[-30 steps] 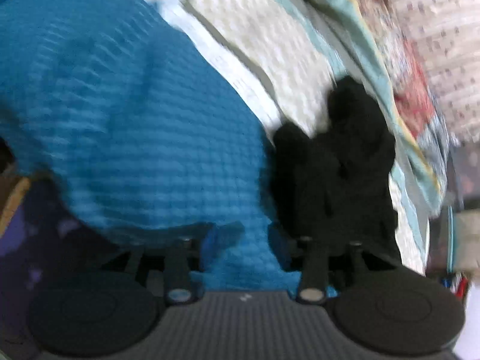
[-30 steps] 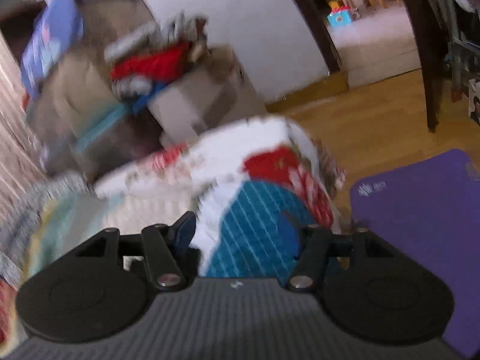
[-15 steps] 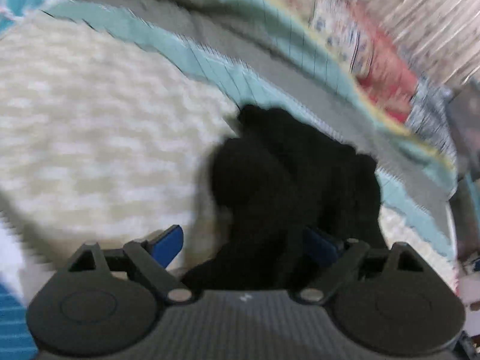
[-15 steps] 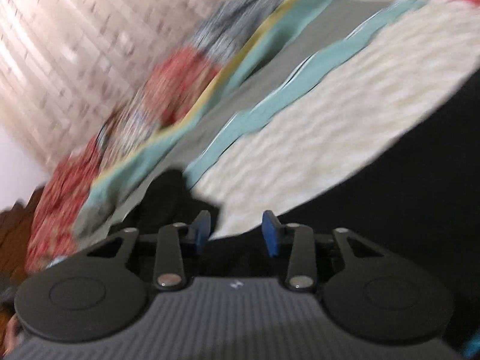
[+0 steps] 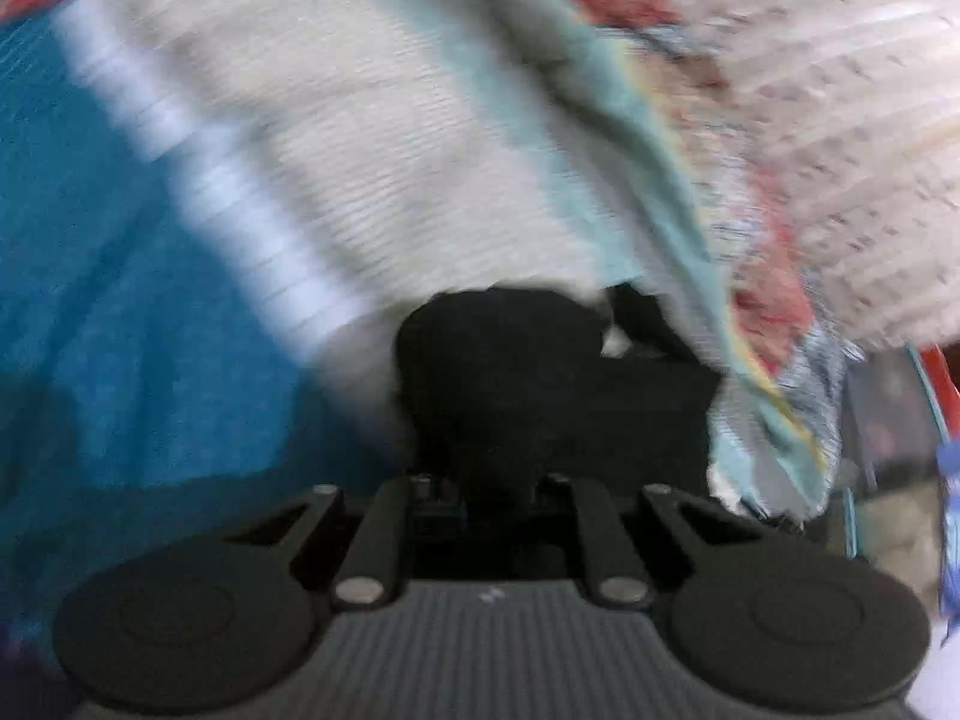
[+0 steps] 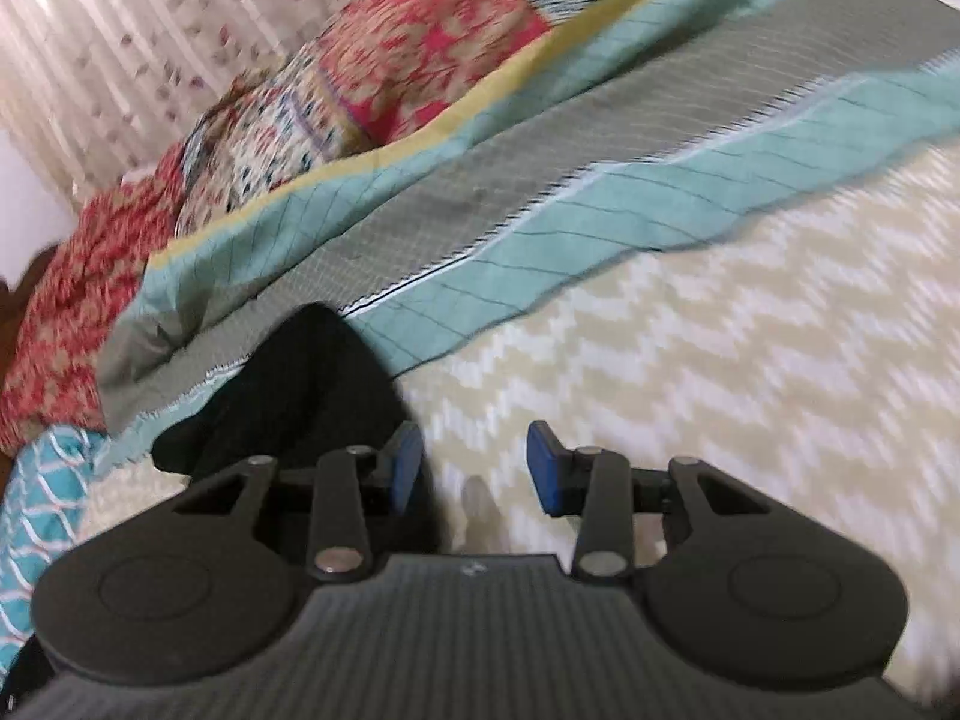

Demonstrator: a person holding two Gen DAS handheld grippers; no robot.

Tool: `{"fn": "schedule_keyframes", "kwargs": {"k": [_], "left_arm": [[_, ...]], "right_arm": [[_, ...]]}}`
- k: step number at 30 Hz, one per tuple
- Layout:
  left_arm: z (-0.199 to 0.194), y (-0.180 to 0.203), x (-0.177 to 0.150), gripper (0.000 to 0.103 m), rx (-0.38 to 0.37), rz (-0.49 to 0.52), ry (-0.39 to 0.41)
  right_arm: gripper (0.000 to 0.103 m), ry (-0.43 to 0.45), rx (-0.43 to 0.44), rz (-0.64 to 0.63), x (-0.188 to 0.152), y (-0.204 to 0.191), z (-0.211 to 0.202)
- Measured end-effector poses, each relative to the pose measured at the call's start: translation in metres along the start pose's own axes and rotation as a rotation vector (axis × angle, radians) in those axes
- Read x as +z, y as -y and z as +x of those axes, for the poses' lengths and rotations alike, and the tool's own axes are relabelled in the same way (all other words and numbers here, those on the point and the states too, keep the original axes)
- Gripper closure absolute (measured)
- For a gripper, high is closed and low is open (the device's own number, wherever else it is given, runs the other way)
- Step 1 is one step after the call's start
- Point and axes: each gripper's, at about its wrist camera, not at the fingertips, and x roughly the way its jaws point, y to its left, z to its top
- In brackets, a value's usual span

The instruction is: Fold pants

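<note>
The black pants (image 5: 540, 372) lie bunched on the bed. In the left wrist view my left gripper (image 5: 495, 495) is shut on a fold of the black pants, and the cloth hides its pads. In the right wrist view part of the pants (image 6: 300, 390) lies at the lower left on the cream quilt (image 6: 750, 330). My right gripper (image 6: 474, 468) is open and empty just right of that cloth, its blue pads (image 6: 543, 459) over the quilt.
A patchwork bedspread with teal, grey and red bands (image 6: 420, 180) covers the far side of the bed. A blue knitted blanket (image 5: 108, 300) lies left of the pants. A patterned curtain (image 6: 120, 30) hangs behind the bed.
My left gripper has closed on the black pants; it was open half a second ago. My right gripper has swung from the room to the bed and stays open.
</note>
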Motion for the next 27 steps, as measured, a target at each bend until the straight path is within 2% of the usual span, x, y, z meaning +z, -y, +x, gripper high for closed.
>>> {"fn": "schedule_keyframes", "kwargs": {"k": [4, 7, 10, 11, 12, 13, 14, 15, 18, 20, 21, 24, 26, 27], "left_arm": [[0.001, -0.030, -0.025, 0.091, -0.006, -0.067, -0.015], [-0.004, -0.027, -0.027, 0.091, 0.001, -0.021, 0.007], [0.000, -0.014, -0.021, 0.091, -0.003, -0.013, 0.008], [0.003, -0.010, -0.017, 0.091, -0.006, -0.017, 0.007], [0.005, -0.008, -0.015, 0.091, -0.008, -0.021, 0.006], [0.009, -0.002, -0.012, 0.091, -0.012, -0.014, 0.007], [0.011, 0.006, -0.008, 0.091, -0.011, 0.000, 0.010], [0.011, 0.013, -0.006, 0.091, -0.009, 0.020, 0.015], [0.014, 0.039, 0.006, 0.091, -0.036, 0.084, 0.042], [0.017, 0.061, 0.013, 0.091, -0.084, 0.123, 0.055], [0.020, 0.072, 0.014, 0.091, -0.108, 0.146, 0.055], [0.030, 0.104, 0.006, 0.091, -0.174, 0.244, 0.041], [0.039, 0.116, -0.005, 0.091, -0.170, 0.303, 0.014], [0.044, 0.119, -0.011, 0.091, -0.157, 0.333, -0.003]], "right_arm": [[0.060, -0.031, -0.010, 0.018, 0.006, -0.018, 0.031], [0.060, -0.070, 0.030, 0.071, 0.011, -0.032, 0.058], [0.059, -0.162, 0.083, 0.121, 0.004, -0.043, 0.087], [0.069, -0.161, 0.106, 0.100, 0.002, -0.050, 0.089], [0.094, -0.188, 0.120, 0.071, -0.001, -0.058, 0.089], [0.094, -0.211, 0.123, 0.054, -0.005, -0.066, 0.088], [0.095, -0.196, 0.126, 0.044, -0.007, -0.073, 0.079], [0.095, -0.167, 0.154, 0.044, -0.005, -0.074, 0.066], [0.096, 0.014, 0.217, 0.147, 0.026, -0.054, 0.006], [0.096, 0.153, 0.223, 0.190, 0.050, -0.032, -0.051], [0.096, 0.237, 0.219, 0.168, 0.058, -0.024, -0.087], [0.095, 0.437, 0.150, 0.060, 0.055, -0.009, -0.188], [0.094, 0.493, 0.089, 0.011, 0.033, 0.003, -0.246], [0.089, 0.499, 0.039, -0.014, 0.019, 0.007, -0.268]]}}
